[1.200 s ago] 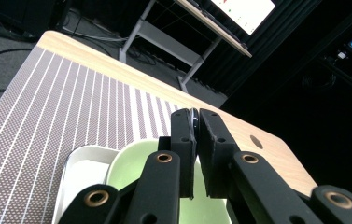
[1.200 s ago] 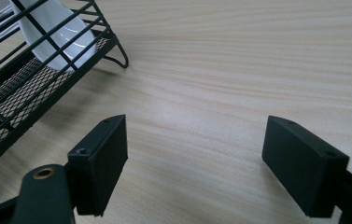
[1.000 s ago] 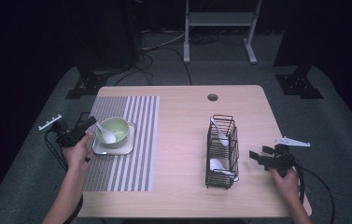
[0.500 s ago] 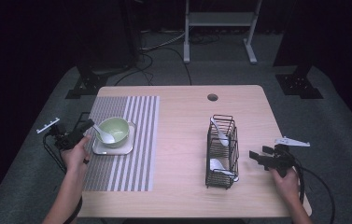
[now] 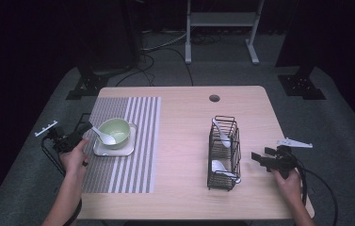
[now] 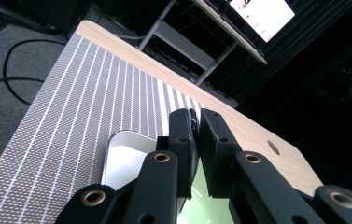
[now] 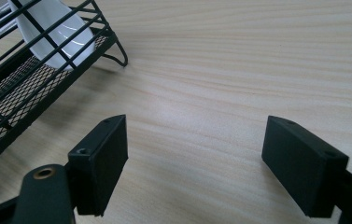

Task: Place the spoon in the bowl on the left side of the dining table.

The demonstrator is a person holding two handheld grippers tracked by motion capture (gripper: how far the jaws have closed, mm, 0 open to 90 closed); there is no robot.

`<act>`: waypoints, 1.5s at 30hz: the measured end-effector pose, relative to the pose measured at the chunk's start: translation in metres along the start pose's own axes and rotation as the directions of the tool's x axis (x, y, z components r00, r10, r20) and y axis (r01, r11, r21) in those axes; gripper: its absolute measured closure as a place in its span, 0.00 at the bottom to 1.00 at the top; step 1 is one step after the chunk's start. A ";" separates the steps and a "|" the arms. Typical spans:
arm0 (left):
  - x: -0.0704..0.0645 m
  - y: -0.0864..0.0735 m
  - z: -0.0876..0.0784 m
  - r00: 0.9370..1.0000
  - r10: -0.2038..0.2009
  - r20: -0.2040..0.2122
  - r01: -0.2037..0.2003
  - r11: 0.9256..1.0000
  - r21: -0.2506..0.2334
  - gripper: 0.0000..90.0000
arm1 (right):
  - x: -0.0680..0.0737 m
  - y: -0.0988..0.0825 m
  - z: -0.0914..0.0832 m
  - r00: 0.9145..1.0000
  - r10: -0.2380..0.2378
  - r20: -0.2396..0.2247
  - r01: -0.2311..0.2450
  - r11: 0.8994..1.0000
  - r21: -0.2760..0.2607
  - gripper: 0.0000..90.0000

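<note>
A pale green bowl [image 5: 119, 128] stands on a white square plate [image 5: 124, 151] on the striped placemat [image 5: 137, 155]. A white spoon [image 5: 105, 137] lies in the bowl with its handle reaching out to the left. My left gripper [image 5: 89, 126] is shut at the end of that handle. In the left gripper view its jaws [image 6: 197, 116] stand almost together above the plate [image 6: 127, 156], with a pale sliver between them. My right gripper [image 5: 259, 155] rests open on the table right of the black wire rack [image 5: 223, 149]; its jaws [image 7: 194, 135] hold nothing.
The rack holds two white spoons, one upright [image 5: 221, 132] and one low at the front [image 5: 220, 166]; the low spoon [image 7: 57, 28] shows through the wires [image 7: 15, 74]. A round hole [image 5: 214, 98] sits near the table's far edge. Cables trail from both grippers.
My left hand and gripper have drifted slightly left and toward me, staying at the spoon's handle. The right gripper has kept still.
</note>
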State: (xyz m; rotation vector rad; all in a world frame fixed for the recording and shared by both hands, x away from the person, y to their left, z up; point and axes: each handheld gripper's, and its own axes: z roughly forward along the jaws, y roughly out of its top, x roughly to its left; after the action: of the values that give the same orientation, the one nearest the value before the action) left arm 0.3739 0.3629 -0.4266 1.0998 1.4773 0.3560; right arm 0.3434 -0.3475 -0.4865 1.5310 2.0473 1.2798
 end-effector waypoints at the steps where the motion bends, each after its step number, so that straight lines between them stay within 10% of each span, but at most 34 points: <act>1: 0.001 0.000 0.000 1.000 0.000 0.000 0.000 1.000 -0.001 0.92 | 0.000 0.000 0.000 1.000 -0.001 0.000 0.001 1.000 0.000 0.24; 45: 0.019 -0.017 -0.005 1.000 0.002 -0.029 -0.001 1.000 0.022 0.67 | -0.001 0.000 -0.001 1.000 0.013 -0.009 -0.013 1.000 -0.008 0.24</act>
State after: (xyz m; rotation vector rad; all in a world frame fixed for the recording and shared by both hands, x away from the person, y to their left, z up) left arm 0.3652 0.3707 -0.4495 1.1173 1.5098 0.3589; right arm 0.3434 -0.3489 -0.4865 1.5401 2.0391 1.3001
